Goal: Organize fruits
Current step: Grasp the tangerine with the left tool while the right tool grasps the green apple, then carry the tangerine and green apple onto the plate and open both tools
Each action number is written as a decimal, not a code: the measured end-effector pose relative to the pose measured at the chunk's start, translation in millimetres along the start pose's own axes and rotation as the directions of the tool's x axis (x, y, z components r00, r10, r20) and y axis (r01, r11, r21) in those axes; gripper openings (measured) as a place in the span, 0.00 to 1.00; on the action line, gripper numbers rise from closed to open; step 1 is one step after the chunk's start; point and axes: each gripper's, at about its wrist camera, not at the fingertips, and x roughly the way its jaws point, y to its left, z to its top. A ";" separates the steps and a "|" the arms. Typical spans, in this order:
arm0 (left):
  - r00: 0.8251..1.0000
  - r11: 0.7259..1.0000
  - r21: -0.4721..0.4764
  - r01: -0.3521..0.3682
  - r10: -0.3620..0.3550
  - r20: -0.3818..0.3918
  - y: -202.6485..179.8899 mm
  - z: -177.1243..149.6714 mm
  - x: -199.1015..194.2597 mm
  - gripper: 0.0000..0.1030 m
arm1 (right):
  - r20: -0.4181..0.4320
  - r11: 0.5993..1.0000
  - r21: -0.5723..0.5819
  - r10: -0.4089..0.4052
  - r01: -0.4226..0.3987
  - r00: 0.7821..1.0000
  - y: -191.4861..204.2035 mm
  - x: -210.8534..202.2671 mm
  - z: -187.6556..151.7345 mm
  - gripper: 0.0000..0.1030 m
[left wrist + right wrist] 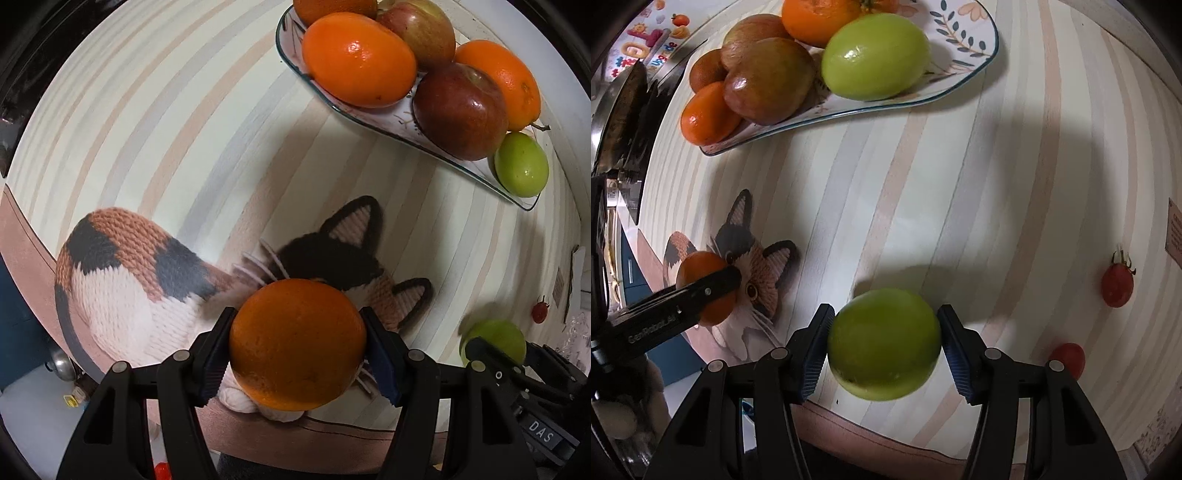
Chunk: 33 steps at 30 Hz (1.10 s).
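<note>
An orange point(297, 345) sat clamped between the two pads of the left gripper point(297, 354), held above the cat picture point(147, 288) printed near the front edge of the striped tablecloth point(166, 147). In the right wrist view a green fruit point(884, 344) sat between the blue ribbed pads of the right gripper point(884, 350); the left pad touched it, while the right pad stood just beside its skin, and whether it pressed the fruit could not be told. That fruit cast a shadow on the cloth behind it.

Toward the far edge of the table lay the patterned plate point(964, 40), rimmed in dark blue with leaf prints. On it lay a second green fruit point(875, 57), a red-green apple point(768, 81) touching it on the left, an orange at the plate's near-left end point(707, 114) and another at the back point(823, 18). The left wrist view showed the same plate with a dark red apple point(460, 110) near its front edge.

Two small red tomatoes lay on the cloth toward the right edge, one with a green stem point(1117, 282) and one nearer the front point(1069, 360), well apart from the plate.
</note>
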 end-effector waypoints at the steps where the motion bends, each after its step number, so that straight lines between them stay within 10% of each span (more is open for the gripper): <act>1: 1.000 1.000 0.000 0.002 -0.002 0.001 -0.6 -1.4 -0.2 0.62 | 0.000 1.000 0.002 0.002 -0.002 1.000 -0.2 -0.3 -0.5 0.59; 20: 0.992 0.994 0.102 0.043 -0.055 0.117 -37.7 25.1 -79.1 0.61 | 0.121 0.995 0.053 0.073 -0.080 0.990 -31.6 -35.4 -15.4 0.58; 33: 0.984 0.989 0.134 0.055 -0.077 0.163 -49.0 134.1 -117.7 0.61 | 0.302 0.990 0.090 0.076 -0.108 0.950 -58.1 -114.0 74.5 0.58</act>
